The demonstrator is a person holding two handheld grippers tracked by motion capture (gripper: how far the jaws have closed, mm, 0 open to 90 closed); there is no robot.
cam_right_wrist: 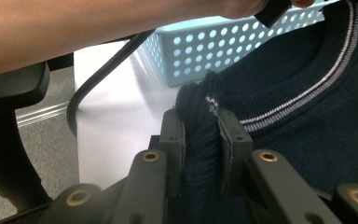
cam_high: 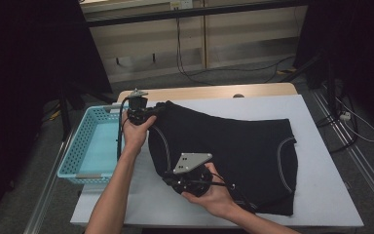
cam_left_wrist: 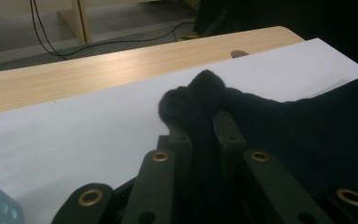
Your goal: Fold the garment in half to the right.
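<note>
i have one dark sweater (cam_high: 229,151) lying flat on the white table (cam_high: 321,195), right next to one blue basket (cam_high: 90,146). my left gripper (cam_left_wrist: 200,122) is pinching a bunched bit of its far edge. my right gripper (cam_right_wrist: 200,122) is pinching the near edge by the striped trim. i think i hold two spots so the sweater stays spread out when i lift or fold it. two grippers, one sweater, one basket.
</note>
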